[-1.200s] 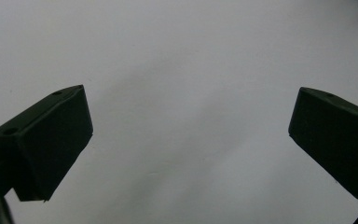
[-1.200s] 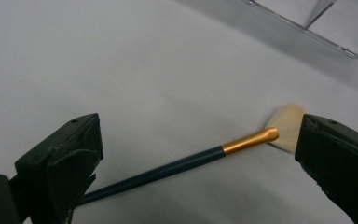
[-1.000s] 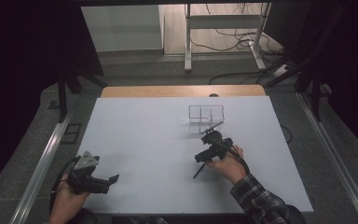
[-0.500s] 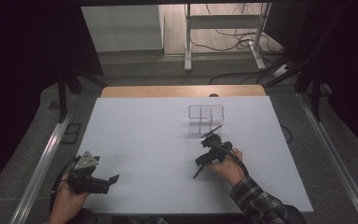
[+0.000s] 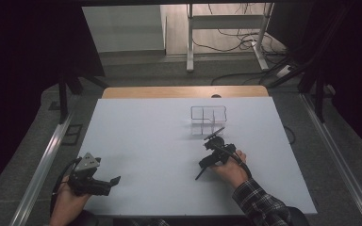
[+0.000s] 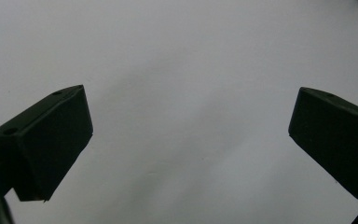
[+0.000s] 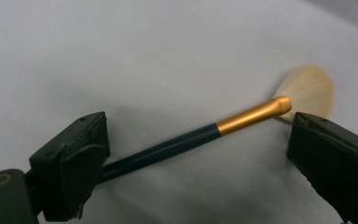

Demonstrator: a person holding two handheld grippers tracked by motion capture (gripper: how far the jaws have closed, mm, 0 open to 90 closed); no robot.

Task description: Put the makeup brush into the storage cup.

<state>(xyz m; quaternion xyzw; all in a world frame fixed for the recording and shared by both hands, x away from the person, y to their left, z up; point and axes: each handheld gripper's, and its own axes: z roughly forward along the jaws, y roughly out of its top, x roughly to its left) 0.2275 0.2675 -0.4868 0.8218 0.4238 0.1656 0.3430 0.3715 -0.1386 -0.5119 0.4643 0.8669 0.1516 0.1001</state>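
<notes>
A makeup brush (image 7: 186,140) with a black handle, gold ferrule and pale bristles lies flat on the white table (image 5: 146,141). In the right gripper view it runs across the gap between the two jaws, and neither jaw touches it. My right gripper (image 5: 207,157) is open and hangs low over the brush, right of the table's middle. At the near left corner my left gripper (image 5: 111,181) is also open, with only bare table between its jaws in the left gripper view.
A small clear box (image 5: 209,120) with compartments stands just beyond the right gripper, towards the far edge. A wooden strip (image 5: 184,92) borders the table's far side. Metal rails (image 5: 42,165) run along both sides.
The right hand and its gripper have shifted slightly towards the near edge, away from the clear box. The left gripper has stayed put.
</notes>
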